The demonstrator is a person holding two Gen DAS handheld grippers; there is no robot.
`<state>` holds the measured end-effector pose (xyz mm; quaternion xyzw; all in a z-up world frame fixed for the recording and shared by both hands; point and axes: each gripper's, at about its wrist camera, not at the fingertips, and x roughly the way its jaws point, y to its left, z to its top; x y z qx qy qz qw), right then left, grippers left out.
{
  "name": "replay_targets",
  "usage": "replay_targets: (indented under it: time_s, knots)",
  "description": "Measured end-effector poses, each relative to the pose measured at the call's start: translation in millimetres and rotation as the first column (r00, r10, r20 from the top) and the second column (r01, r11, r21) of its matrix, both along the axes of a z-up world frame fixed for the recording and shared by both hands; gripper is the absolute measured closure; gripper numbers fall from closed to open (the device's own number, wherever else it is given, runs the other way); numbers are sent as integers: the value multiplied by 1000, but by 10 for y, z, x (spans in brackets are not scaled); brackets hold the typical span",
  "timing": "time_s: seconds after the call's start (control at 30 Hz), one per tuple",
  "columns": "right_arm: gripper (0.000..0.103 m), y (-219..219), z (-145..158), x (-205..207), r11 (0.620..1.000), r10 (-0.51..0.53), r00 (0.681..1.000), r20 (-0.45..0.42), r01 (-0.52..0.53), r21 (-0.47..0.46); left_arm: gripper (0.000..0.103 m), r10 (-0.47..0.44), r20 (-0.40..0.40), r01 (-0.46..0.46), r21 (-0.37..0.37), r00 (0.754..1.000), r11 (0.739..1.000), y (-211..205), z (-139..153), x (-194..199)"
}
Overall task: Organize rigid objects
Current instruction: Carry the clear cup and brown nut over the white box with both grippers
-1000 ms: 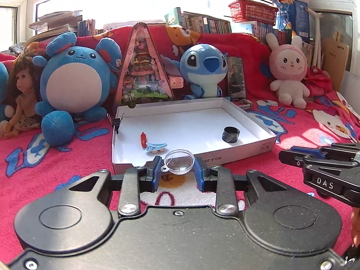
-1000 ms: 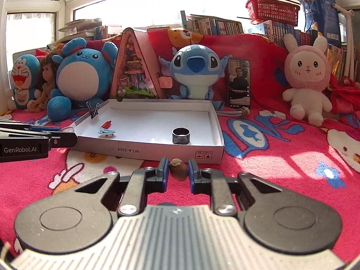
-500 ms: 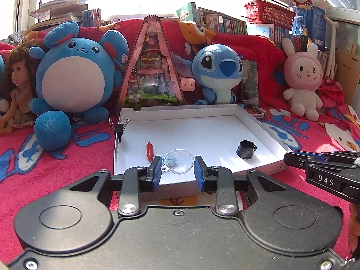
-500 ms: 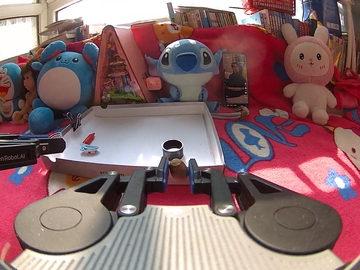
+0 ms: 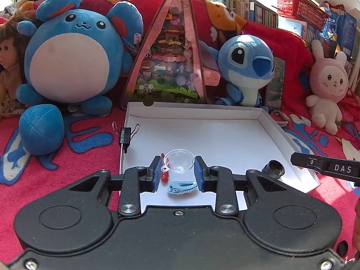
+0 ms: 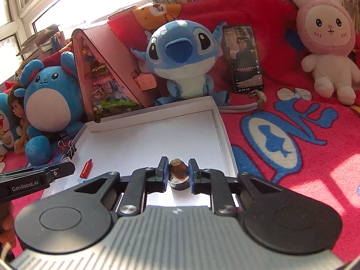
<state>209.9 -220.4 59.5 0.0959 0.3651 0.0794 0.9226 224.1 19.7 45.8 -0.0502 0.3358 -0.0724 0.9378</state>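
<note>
My left gripper [image 5: 179,165] is shut on a clear plastic dome [image 5: 179,163] and holds it over the front left of the shallow white box [image 5: 265,121]. Below it lie a red capsule [image 5: 164,175] and a blue shark clip [image 5: 182,187]. A black ring [image 5: 274,168] sits at the box's front right. My right gripper [image 6: 178,168] is shut on a brown nut [image 6: 178,168], just above the ring [image 6: 180,184]. The red capsule [image 6: 87,168] and the left gripper's arm [image 6: 33,178] show in the right wrist view.
A black binder clip [image 5: 125,135] grips the box's left wall. Plush toys [image 5: 67,60], a pink triangular display [image 5: 171,51] and a phone [image 6: 245,58] stand behind the box on the red blanket [image 6: 292,139]. The right gripper's arm [image 5: 326,167] reaches in from the right.
Both grippers have moved forward and over the box, each still holding its object. The dome now hangs above the capsule and clip, the nut above the ring.
</note>
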Motion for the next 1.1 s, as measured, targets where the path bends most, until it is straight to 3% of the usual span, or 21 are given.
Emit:
replay_targets:
  time_s: [0.43,1.1]
  knots:
    - [80,-39,-150,318,996,-81,995,-54,79,-46,74,34,-50,-31,51,998,998,-7,-191,225]
    - [80,-73,-395,745,989,-143,979,-147,137,-55,74,79,-137,-73,54,987,996,-48,-324,844]
